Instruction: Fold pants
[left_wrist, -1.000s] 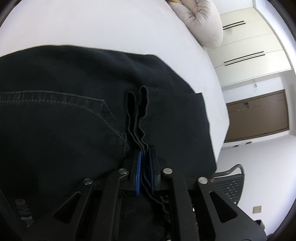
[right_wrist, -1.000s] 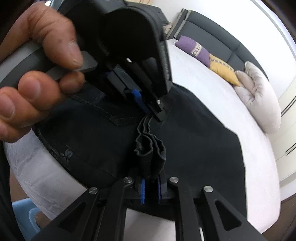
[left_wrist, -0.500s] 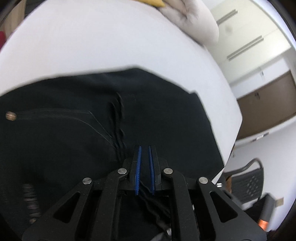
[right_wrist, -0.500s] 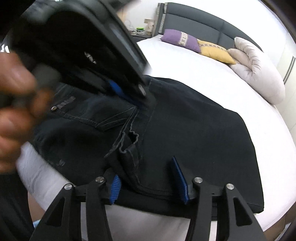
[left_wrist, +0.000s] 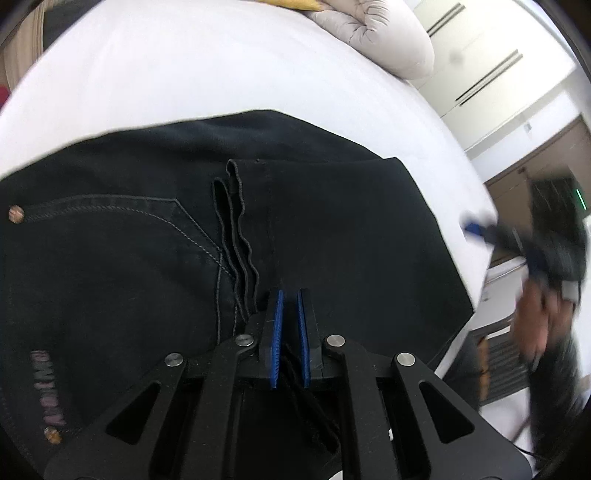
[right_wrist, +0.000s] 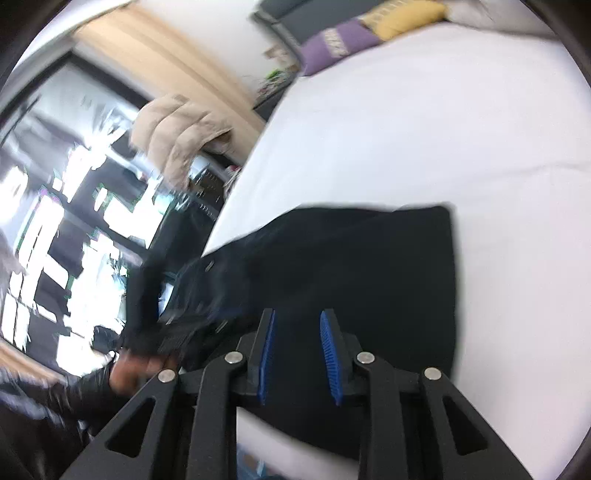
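Folded black jeans (left_wrist: 332, 229) lie on the white bed (left_wrist: 221, 66), with a back pocket and rivet at the left and stacked hem edges (left_wrist: 236, 221) in the middle. My left gripper (left_wrist: 289, 295) hovers just above the jeans with its blue pads nearly together, a narrow gap between them and nothing held. In the right wrist view the jeans (right_wrist: 369, 266) show blurred. My right gripper (right_wrist: 297, 317) is open and empty over their near edge. It also shows blurred in the left wrist view (left_wrist: 476, 229) at the right.
A beige puffy cushion (left_wrist: 380, 37) lies at the far side of the bed. Purple (right_wrist: 332, 40) and yellow (right_wrist: 402, 14) pillows lie at the headboard. White wardrobe doors (left_wrist: 491, 70) and a brown door stand to the right. The left hand and its gripper (right_wrist: 166, 332) are blurred.
Both grippers let go of the hem folds, which now lie on the jeans. The right gripper opened, pulled back and swung toward the bed's left side. The left gripper lifted slightly.
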